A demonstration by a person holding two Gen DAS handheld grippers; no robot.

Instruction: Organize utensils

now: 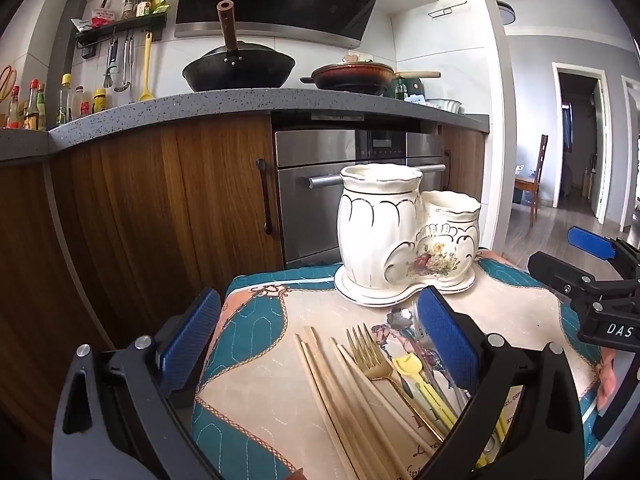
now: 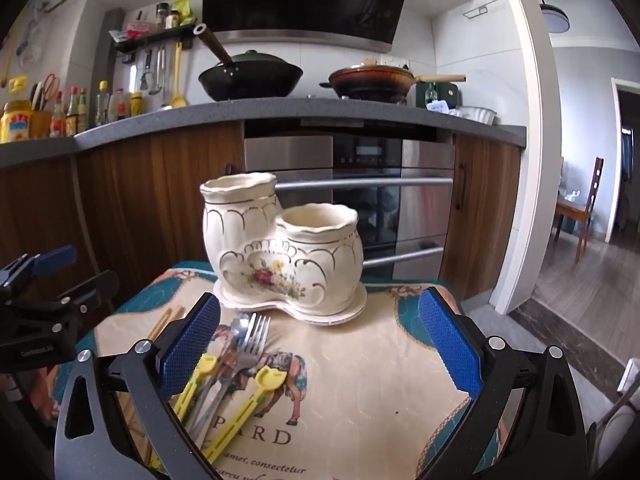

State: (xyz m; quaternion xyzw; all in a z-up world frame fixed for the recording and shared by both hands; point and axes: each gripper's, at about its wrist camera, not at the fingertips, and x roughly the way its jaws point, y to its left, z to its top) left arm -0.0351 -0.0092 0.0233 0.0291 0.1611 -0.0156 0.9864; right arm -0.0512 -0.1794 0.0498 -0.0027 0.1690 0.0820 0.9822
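A white ceramic two-cup utensil holder (image 1: 404,240) (image 2: 284,252) stands empty at the far side of a small cloth-covered table (image 1: 256,392) (image 2: 360,380). Wooden chopsticks (image 1: 332,392), a gold fork (image 1: 370,356), yellow plastic utensils (image 1: 412,372) (image 2: 264,384), a silver fork (image 2: 252,340) and a spoon (image 1: 400,316) lie loose in front of it. My left gripper (image 1: 316,340) is open and empty above the chopsticks and fork. My right gripper (image 2: 320,340) is open and empty above the bare cloth, right of the utensils.
Behind the table stand wooden cabinets (image 1: 160,208) and a steel oven (image 2: 360,200) under a grey counter (image 1: 240,100) with two pans. Open floor (image 2: 592,280) and a doorway lie to the right. Each gripper shows at the other view's edge.
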